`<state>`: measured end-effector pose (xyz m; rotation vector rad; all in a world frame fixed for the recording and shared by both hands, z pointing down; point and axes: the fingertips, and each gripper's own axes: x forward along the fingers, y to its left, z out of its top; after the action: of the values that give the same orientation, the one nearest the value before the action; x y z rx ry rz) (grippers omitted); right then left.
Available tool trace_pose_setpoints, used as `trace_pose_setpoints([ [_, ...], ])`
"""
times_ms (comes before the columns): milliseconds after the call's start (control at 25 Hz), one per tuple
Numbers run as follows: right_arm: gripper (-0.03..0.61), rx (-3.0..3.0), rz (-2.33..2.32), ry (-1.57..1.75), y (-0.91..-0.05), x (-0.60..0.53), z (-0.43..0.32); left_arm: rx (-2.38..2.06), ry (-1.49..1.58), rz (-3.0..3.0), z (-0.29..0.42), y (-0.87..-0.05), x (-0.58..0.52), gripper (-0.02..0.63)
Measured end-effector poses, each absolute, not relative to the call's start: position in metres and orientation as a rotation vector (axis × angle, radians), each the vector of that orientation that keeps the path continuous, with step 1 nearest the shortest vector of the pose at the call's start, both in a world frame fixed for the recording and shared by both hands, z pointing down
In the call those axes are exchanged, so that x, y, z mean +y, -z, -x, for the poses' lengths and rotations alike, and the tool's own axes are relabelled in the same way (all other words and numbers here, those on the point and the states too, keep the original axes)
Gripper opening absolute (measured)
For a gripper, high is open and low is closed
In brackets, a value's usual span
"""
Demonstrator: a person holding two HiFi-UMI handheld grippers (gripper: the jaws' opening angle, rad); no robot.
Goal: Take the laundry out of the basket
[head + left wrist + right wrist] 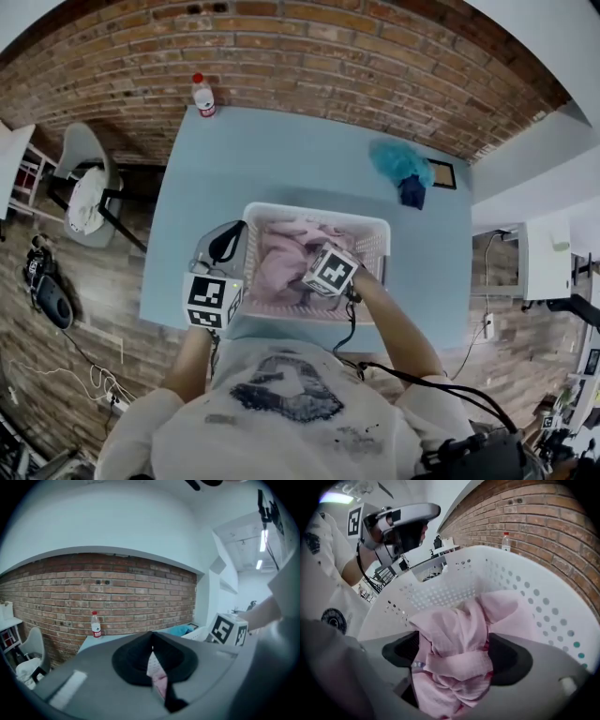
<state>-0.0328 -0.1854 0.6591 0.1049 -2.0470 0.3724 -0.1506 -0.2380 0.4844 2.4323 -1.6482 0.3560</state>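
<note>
A white perforated basket (314,211) stands on the blue table (253,159) and holds pink laundry (286,253). My right gripper (326,274) reaches down into the basket. In the right gripper view it (454,654) stands open, its black pads wide apart on either side of a bunched fold of the pink laundry (459,630), which rests inside the basket (454,583). My left gripper (227,248) sits just outside the basket's left wall. In its own view its (151,641) pads meet at the tips, and a thin slit below them shows white and pink.
A teal cloth (399,159) and a dark blue one (411,192) lie on the table's far right. A water bottle (203,94) stands at the far edge by the brick wall (309,56). A chair (86,192) stands left of the table.
</note>
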Motion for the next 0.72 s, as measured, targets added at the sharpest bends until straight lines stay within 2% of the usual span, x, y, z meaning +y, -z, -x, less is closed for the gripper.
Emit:
trace_pose_setpoints([
  [720,0.462,-1.965,-0.016,-0.401,-0.714,-0.194,0.047,-1.666,-0.398,-2.353,0.174,-0.507,-0.271,-0.009],
])
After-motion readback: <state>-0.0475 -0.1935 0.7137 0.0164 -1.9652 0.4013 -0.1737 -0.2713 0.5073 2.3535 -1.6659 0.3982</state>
